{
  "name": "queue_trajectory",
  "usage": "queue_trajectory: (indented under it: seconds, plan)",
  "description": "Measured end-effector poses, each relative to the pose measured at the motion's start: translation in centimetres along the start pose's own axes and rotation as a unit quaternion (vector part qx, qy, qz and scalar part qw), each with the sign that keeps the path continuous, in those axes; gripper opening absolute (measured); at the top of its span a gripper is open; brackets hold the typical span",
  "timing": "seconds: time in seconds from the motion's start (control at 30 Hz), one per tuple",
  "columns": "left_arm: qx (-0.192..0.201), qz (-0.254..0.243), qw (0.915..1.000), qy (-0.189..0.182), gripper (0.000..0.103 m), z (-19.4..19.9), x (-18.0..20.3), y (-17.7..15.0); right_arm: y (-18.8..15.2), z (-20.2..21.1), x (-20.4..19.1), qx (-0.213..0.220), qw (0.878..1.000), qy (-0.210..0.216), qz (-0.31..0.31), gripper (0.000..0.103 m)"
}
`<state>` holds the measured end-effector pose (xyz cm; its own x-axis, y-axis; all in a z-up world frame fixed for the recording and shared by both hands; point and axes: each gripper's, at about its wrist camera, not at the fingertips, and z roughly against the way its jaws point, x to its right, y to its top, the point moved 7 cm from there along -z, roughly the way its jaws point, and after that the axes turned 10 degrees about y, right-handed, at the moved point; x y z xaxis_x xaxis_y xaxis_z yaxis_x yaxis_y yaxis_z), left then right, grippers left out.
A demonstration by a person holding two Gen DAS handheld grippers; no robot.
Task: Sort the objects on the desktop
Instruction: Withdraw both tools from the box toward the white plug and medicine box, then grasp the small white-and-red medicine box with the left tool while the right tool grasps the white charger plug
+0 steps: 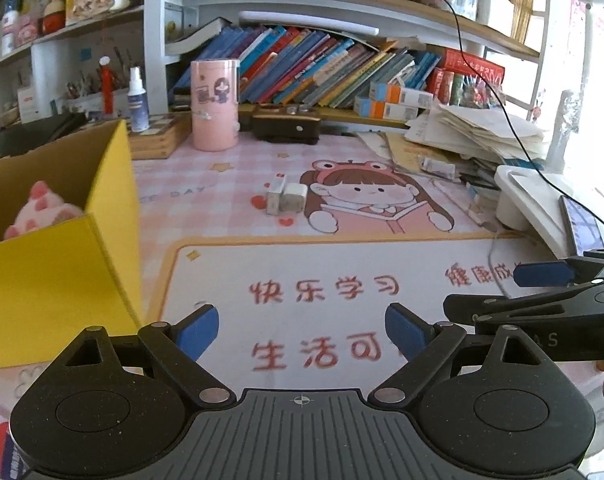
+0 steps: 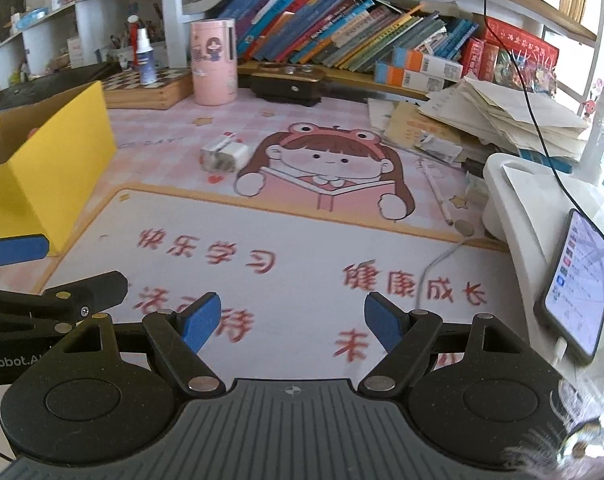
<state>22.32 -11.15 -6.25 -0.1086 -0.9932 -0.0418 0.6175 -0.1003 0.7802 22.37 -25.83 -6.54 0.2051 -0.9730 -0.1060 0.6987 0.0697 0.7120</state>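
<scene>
Both claws, left claw (image 1: pixel 302 330) and right claw (image 2: pixel 293 322), wide open, empty. White charger plug (image 1: pixel 285 198) ahead: light, rigid, smooth; pinch flat sides.

A pink checked desk mat printed with a cartoon girl (image 1: pixel 366 196) covers the desk. At the back stand a tall pink cylindrical canister (image 1: pixel 214 105), a white spray bottle with a blue label (image 1: pixel 137 100) on a wooden chessboard box (image 2: pixel 149 86), and a dark brown case (image 1: pixel 286 125). A row of leaning books (image 1: pixel 314 68) fills the shelf behind. To the right lie a heap of loose papers (image 1: pixel 478 128) and a smartphone with its screen lit (image 2: pixel 578 284), propped on a white stand (image 2: pixel 514 196).
</scene>
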Motion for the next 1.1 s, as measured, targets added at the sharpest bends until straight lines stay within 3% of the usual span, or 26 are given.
queue_trajectory:
  seconds: [0.2, 0.53, 0.8, 0.97, 1.1]
  plan:
    - [-0.002, 0.015, 0.9998, 0.009, 0.092, -1.7, 1.0, 1.3, 1.3, -1.4, 2.0, -0.003, 1.0, 0.009, 0.002, 0.077]
    - [0.012, 0.048, 0.9971, 0.058, 0.09, -4.5, 0.4, 4.2, 3.6, -3.7, 4.7, 0.006, 1.0, 0.025, -0.008, 0.075]
    - [0.01, 0.061, 0.9955, 0.072, 0.057, -7.9, 0.0, 6.5, 5.4, -5.7, 5.2, 0.013, 0.999, 0.053, 0.006, 0.06]
    - [0.007, 0.075, 0.9939, 0.081, 0.047, -10.2, -0.2, 7.7, 6.4, -7.0, 4.8, 0.016, 0.997, 0.073, 0.016, 0.058]
    - [0.005, 0.073, 0.9934, 0.088, 0.046, -12.0, -0.3, 8.7, 7.4, -7.8, 4.4, 0.019, 0.996, 0.087, 0.025, 0.058]
